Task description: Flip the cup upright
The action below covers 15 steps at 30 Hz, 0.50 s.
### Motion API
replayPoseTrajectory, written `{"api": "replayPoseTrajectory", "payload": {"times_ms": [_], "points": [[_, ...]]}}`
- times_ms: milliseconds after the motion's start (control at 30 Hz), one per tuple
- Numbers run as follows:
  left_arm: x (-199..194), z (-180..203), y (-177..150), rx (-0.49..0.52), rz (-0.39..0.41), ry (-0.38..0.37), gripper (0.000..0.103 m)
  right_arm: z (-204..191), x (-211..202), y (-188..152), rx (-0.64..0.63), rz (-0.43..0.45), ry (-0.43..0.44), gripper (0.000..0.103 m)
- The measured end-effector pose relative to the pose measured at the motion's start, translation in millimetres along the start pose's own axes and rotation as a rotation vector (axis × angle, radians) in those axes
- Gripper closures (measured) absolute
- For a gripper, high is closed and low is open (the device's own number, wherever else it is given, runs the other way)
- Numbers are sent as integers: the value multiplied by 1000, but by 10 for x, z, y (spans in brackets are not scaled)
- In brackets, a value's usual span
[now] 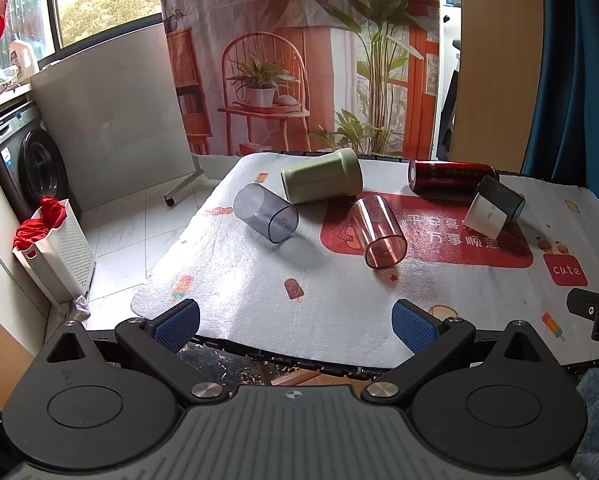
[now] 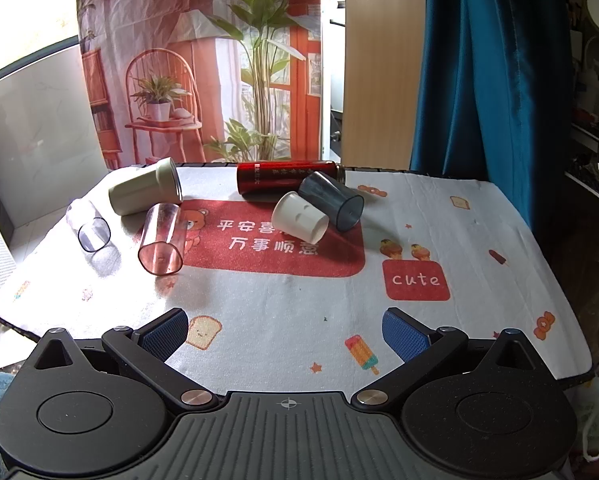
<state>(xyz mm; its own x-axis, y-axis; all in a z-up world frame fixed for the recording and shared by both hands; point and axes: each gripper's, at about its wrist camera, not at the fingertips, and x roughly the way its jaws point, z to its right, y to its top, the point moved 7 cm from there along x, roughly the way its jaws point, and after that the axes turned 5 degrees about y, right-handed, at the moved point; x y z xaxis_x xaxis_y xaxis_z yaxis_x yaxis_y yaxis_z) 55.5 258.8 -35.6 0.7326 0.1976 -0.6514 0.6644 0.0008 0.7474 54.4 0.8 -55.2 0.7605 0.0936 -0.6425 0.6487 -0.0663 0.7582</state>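
Six cups (image 2: pixel 161 239) lie on their sides on the mat (image 2: pixel 283 300), both grippers (image 1: pixel 295 322) (image 2: pixel 285 330) spread wide apart, holding nothing.

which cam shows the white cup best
The right wrist view: the white cup lies on its side with its whole body in sight, leaning on the dark tinted cup. In the left wrist view the white cup sits far right, more foreshortened and distorted.
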Motion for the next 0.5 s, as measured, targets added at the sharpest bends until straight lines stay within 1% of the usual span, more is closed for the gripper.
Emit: {"api": "replayPoseTrajectory", "payload": {"times_ms": [500], "points": [[3,-2,-3,-1,-1,0,0,-6,1,-7,-2,0,0,0]]}}
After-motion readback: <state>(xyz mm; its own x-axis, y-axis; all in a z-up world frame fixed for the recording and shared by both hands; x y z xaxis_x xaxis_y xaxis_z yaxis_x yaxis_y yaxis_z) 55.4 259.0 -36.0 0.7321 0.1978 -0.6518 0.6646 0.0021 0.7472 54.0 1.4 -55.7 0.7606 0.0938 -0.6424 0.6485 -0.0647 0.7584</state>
